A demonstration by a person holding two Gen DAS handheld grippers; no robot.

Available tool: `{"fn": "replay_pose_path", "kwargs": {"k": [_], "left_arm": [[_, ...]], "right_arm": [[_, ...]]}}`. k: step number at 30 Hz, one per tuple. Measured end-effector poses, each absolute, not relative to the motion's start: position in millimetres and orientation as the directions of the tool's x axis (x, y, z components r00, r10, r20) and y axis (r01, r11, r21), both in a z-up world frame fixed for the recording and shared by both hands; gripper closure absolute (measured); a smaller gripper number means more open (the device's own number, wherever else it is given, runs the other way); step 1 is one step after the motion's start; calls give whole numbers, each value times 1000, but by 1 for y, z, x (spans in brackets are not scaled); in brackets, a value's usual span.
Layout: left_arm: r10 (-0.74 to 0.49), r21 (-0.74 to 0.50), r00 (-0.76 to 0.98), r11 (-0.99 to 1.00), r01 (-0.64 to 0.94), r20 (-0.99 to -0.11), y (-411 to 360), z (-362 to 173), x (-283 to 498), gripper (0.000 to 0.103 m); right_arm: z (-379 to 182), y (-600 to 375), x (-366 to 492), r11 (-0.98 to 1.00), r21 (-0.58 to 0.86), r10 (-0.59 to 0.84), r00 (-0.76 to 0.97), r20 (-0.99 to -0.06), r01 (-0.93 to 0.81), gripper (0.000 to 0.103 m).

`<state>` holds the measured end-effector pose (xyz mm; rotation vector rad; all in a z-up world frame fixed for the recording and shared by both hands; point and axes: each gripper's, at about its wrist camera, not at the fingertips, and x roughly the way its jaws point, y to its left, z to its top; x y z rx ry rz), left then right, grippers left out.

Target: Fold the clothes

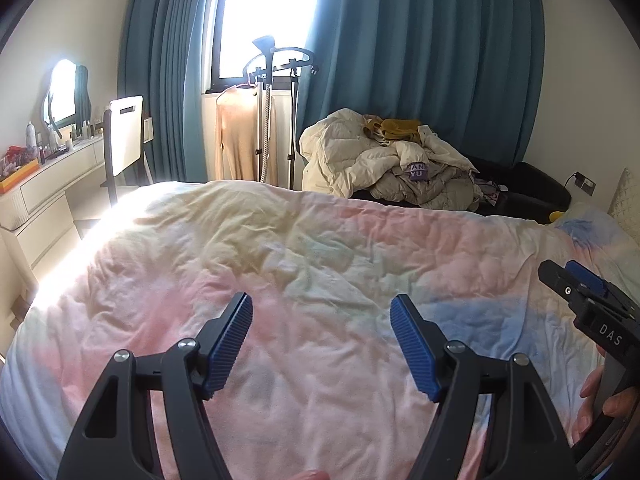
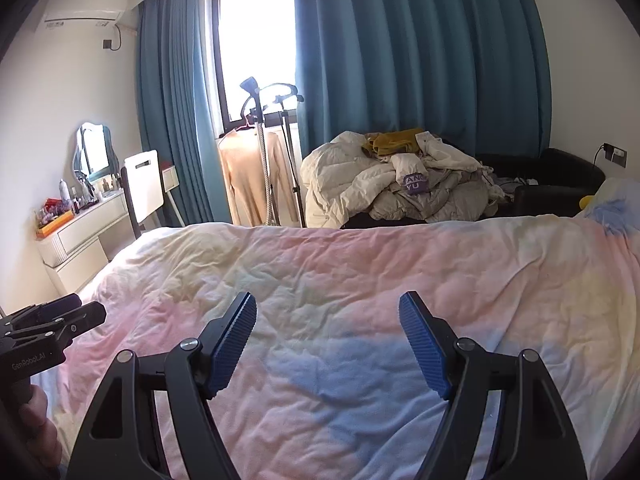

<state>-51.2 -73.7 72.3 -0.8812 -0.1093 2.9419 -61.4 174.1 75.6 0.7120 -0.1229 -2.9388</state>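
My left gripper (image 1: 321,307) is open and empty, held above the bed's pastel pink, yellow and blue cover (image 1: 304,256). My right gripper (image 2: 327,306) is open and empty too, over the same cover (image 2: 360,264). Each gripper shows at the edge of the other's view: the right one at the right (image 1: 576,292), the left one at the left (image 2: 60,320). A pile of clothes (image 1: 384,160), cream padded coats with a mustard garment on top, lies on a dark sofa beyond the bed; it also shows in the right wrist view (image 2: 400,176). No garment lies on the bed near the grippers.
A beige top hangs on a garment steamer stand (image 1: 244,136) by the window. A white chair (image 1: 124,136) and a dressing table with bottles and a mirror (image 1: 48,168) stand at the left. Blue curtains (image 1: 420,60) cover the far wall. A pillow (image 1: 628,196) sits at the right.
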Motion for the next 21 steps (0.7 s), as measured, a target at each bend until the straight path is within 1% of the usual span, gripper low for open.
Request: {"fn": "replay_pose_path", "kwargs": {"k": [3, 12, 15, 21], "left_arm": [[69, -78, -829, -997, -31, -554, -70, 66, -48, 30], [89, -81, -832, -995, -54, -547, -65, 62, -42, 30], [73, -64, -835, -997, -45, -546, -63, 60, -44, 30], [70, -73, -825, -997, -35, -561, -66, 56, -48, 30]], "right_arm": [[68, 173, -58, -992, 85, -124, -870, -476, 95, 28], [51, 179, -53, -992, 84, -121, -851, -511, 91, 28], [47, 176, -55, -994, 60, -107, -853, -510, 88, 28], [45, 174, -57, -995, 48, -100, -852, -514, 88, 28]]}}
